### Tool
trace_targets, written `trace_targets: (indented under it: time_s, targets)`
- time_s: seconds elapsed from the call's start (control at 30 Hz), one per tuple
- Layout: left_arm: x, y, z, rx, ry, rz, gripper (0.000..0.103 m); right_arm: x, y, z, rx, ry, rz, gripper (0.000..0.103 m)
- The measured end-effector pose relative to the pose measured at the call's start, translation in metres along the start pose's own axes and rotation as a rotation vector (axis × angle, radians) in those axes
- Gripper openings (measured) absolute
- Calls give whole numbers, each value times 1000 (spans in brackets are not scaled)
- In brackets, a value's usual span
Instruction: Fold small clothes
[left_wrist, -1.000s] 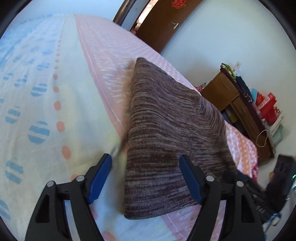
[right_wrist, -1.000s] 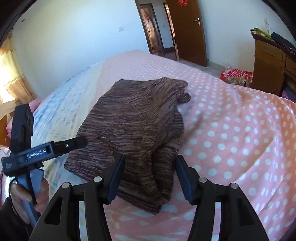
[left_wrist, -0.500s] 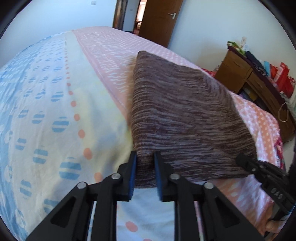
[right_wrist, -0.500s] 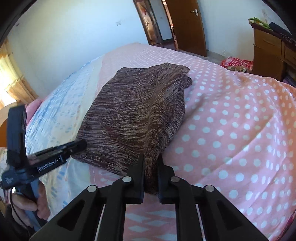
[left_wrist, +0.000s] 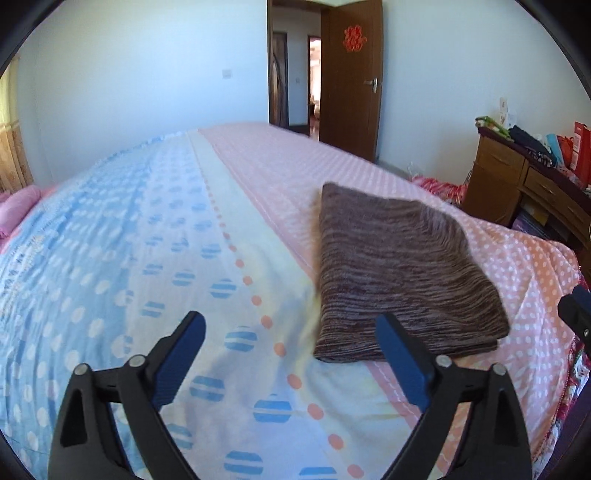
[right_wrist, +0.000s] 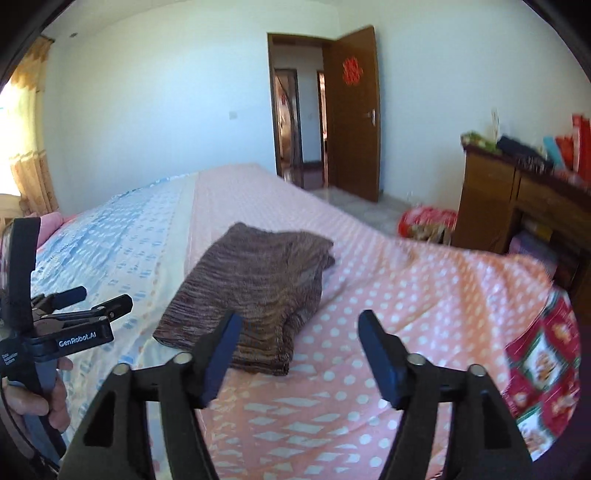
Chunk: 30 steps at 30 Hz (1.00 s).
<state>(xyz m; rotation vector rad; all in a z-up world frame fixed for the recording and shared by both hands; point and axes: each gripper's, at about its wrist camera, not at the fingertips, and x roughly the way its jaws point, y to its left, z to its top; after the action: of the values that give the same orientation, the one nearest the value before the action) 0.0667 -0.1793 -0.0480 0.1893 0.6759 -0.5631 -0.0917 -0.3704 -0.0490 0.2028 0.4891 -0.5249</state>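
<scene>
A brown striped knit garment (left_wrist: 399, 273) lies folded flat on the bed, on the pink dotted part of the cover; it also shows in the right wrist view (right_wrist: 255, 291). My left gripper (left_wrist: 290, 334) is open and empty, held above the bed just short of the garment's near edge. My right gripper (right_wrist: 297, 332) is open and empty, held above the bed near the garment's near right corner. The left gripper also shows at the left of the right wrist view (right_wrist: 99, 299), held in a hand.
The bed cover (left_wrist: 147, 258) is blue and cream on the left, pink with white dots (right_wrist: 424, 314) on the right. A wooden dresser (left_wrist: 524, 192) with clutter stands at the right. An open brown door (left_wrist: 351, 92) is at the back. A red patterned cloth (right_wrist: 543, 354) hangs at the bed's right edge.
Both grippers were shut on the garment's near edge half a second ago. Both have now opened, let it go and drawn back and up. The garment lies folded on the bed.
</scene>
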Motion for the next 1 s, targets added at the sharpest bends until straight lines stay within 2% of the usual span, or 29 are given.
trace_targets:
  time_s: [0.03,0.27,0.37,0.43,0.57,1.0]
  targets:
    - [-11,-1,1,10,-25,9,103,-7,2,3,-1,-26,-3,78]
    - [-55,-5,11,21,-143,27,103,-39,11,20,-13,-96,5,79]
    - [-70,-4,14,14,-156,2,103,-56,12,24,-45,-129,-13,79]
    - [-76,-5,14,11,-167,-6,103,-67,11,26,-57,-151,-34,85]
    - [-87,-9,14,25,-196,30,103,-84,9,28,-54,-205,-49,89]
    - [-112,-15,16,44,-236,89,103,-96,16,34,-45,-232,-4,89]
